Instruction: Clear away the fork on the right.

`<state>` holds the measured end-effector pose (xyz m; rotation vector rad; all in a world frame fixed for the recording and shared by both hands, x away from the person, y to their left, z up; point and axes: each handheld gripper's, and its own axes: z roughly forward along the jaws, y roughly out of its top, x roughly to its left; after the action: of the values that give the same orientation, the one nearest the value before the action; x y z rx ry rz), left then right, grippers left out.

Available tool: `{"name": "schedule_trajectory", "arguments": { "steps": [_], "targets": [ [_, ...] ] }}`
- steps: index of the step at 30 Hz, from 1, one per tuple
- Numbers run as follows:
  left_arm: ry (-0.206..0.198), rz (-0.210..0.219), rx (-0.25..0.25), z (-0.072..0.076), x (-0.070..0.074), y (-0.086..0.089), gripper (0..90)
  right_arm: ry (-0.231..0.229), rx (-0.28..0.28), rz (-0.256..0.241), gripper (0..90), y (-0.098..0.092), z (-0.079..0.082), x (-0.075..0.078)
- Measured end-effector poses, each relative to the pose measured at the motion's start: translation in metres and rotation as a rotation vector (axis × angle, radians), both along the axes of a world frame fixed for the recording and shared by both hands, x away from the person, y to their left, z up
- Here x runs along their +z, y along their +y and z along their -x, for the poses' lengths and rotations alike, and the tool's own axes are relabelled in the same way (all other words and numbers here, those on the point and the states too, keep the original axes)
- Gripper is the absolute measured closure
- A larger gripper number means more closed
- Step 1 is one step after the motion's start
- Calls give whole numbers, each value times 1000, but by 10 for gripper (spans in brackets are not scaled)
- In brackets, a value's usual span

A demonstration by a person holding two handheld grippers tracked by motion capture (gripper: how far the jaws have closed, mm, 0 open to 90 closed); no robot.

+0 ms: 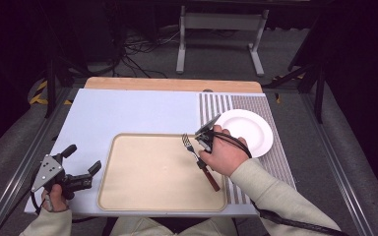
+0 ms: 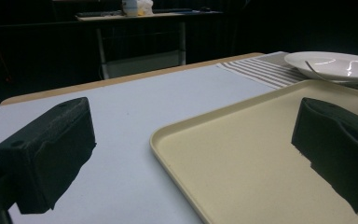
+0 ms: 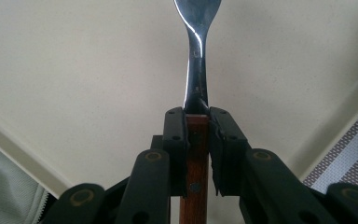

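The left gripper [image 1: 81, 167] rests on the bench [image 1: 128, 108], jaws spread and empty, the tray [image 2: 242, 154] just beyond its right jaw. The right gripper [image 3: 198, 135] pinches the fork [image 3: 196, 60] by its wooden handle above that tray; so narrow a hold could let it twist or slip onto the plate [image 1: 246, 130] beyond.

The room is dark beyond the table [image 1: 128, 105], whose wooden far edge shows past a pale blue top. On the grey carpeted floor [image 1: 216, 54] stands a white metal frame [image 1: 221, 29] on 2 legs, with tangled black cables [image 1: 138, 54] beside it.
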<state>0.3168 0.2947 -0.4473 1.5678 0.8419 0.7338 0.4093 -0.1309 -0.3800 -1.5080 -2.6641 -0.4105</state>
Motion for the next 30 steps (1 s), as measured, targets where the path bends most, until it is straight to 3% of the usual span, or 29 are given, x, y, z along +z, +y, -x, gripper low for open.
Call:
{"name": "schedule_trajectory", "arguments": {
  "steps": [16,30],
  "targets": [
    [2,1,-5,0,0,-1,0,73,-35,44,776,3,-1,-21],
    [5,-1,-6,0,0,-1,0,110,-50,64,776,3,0,-28]
  ]
}}
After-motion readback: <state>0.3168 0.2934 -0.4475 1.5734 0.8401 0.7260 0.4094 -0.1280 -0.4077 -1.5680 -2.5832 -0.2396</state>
